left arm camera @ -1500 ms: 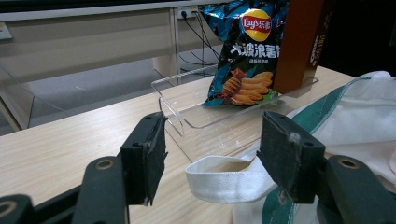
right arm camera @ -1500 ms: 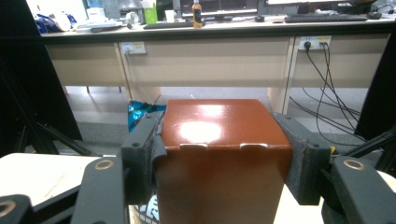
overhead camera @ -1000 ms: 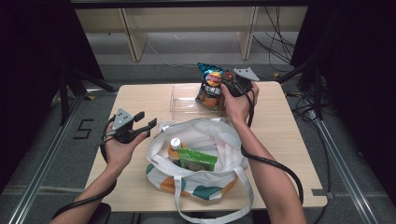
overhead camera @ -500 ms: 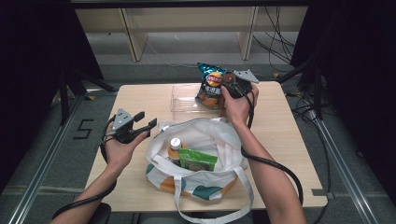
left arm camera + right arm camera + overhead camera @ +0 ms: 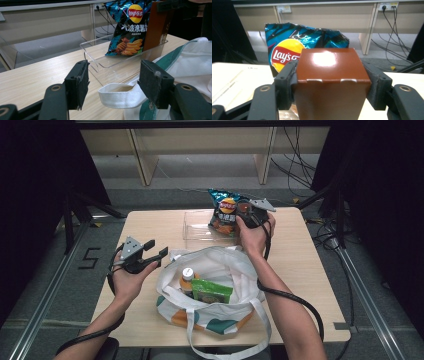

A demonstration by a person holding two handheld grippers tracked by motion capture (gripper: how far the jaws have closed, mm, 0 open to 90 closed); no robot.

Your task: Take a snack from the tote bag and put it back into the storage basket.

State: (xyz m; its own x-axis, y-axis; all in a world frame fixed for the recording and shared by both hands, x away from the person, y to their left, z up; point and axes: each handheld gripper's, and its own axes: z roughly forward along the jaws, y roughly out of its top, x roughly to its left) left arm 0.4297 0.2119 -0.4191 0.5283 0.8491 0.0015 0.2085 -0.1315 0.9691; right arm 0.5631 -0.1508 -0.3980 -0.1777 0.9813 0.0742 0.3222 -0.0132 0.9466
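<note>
Broadly, the table [image 5: 310, 270] carries a white tote bag [image 5: 220, 265] with green trim near the person, and a clear tray [image 5: 197, 227] beyond it. The bag is soft cloth that slumps and folds wherever it is pushed. The tray looks like rigid, smooth plastic with low walls, and it would probably slide if knocked.

A chips bag [image 5: 226, 212] stands at the tray's far end. It is light, puffy and crinkly, so it would likely tip at a nudge.

Just beside the chips bag is the brown box [image 5: 329, 62], upright at the tray's right end. The right tool [image 5: 332, 75] has it between the pads, one on each side wall just below the top flap. The jaws stand wide because the box is wide. They have just eased apart a little, though the pads look to be against the card even now.

The box reads as thin glossy card. I judge it light, stiff along its edges and easy to dent mid-panel (the shine suggests it is slippery too). The flat opposite sides are the right place to hold it, with modest pressure.

The left tool [image 5: 113, 80] is open and holds nothing. It hovers at the bag's rim, with a handle loop below the pads.

Inside the bag lie a capped bottle [image 5: 187, 276] and a green packet [image 5: 212, 291].
</note>
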